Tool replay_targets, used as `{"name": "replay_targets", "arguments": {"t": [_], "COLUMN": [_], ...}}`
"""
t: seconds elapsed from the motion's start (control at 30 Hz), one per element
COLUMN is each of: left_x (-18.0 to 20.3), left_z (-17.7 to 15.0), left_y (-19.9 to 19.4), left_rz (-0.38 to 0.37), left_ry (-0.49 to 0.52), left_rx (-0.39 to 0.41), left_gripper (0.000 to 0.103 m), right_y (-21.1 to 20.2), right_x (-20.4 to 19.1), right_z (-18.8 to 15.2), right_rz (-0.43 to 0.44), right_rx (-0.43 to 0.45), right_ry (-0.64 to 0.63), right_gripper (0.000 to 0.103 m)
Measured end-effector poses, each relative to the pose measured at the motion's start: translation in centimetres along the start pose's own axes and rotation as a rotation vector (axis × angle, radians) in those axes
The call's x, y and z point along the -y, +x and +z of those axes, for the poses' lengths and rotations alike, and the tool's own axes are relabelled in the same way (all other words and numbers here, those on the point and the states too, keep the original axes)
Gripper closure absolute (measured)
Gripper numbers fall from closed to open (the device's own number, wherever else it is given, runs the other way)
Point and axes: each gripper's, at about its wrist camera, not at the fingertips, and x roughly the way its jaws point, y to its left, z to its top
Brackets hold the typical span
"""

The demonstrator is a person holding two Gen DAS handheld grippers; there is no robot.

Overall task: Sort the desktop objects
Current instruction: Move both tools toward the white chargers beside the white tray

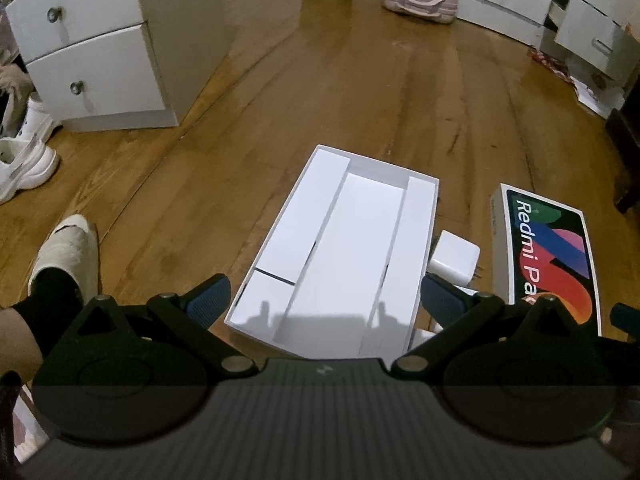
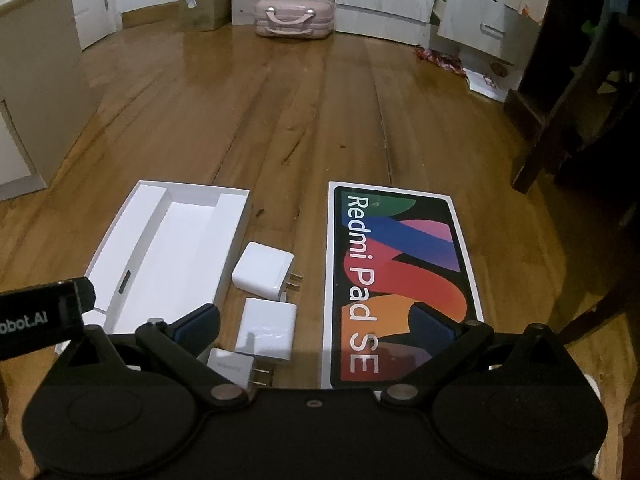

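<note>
While both tongs [image 1: 324, 300] [image 2: 316, 320] gape wide, white tray box [image 2: 132, 216] lies open, three white chargers [image 2: 264, 270] beside it

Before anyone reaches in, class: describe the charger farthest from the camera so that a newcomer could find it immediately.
Find the open white box and the Redmi Pad SE lid lying on the wooden floor. Three white chargers line the gap between them. Yours is the farthest charger, its metal prongs pointing toward the lid.

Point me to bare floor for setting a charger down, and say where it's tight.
Free: wood floor beyond the open white box and Redmi Pad SE lid, up to the pink suitcase. Crowded: the strip between box and lid, holding three white chargers.
</note>
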Motion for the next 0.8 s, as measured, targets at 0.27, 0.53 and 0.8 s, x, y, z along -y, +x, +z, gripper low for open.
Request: {"name": "replay_targets", "arguments": {"t": [0.27,0.53,0.8], "left_x": [0.2,0.6,0.8], "left_z": [-0.1,0.0,-0.8], "left_y": [-0.4,-0.5,0.1], "left_rz": [-0.042,-0.077,-0.066], "left_ry": [0.023,0.022,0.006], "left_rx": [-0.007,-0.024,-0.042], "left_gripper": [0.0,0.0,0.0], "right_y": [0.3,-0.3,-0.8], "right_x": [0.6,2.9,3.1], "right_z": [-0.6,-0.1,0.1], "right_rz": [0.011,-0.012,-0.05], "right_rx": [-0.024,0.001,0.017], "right_ry": [0.023,0.113,0.08], "right_gripper": [0.001,0.002,0.002]}}
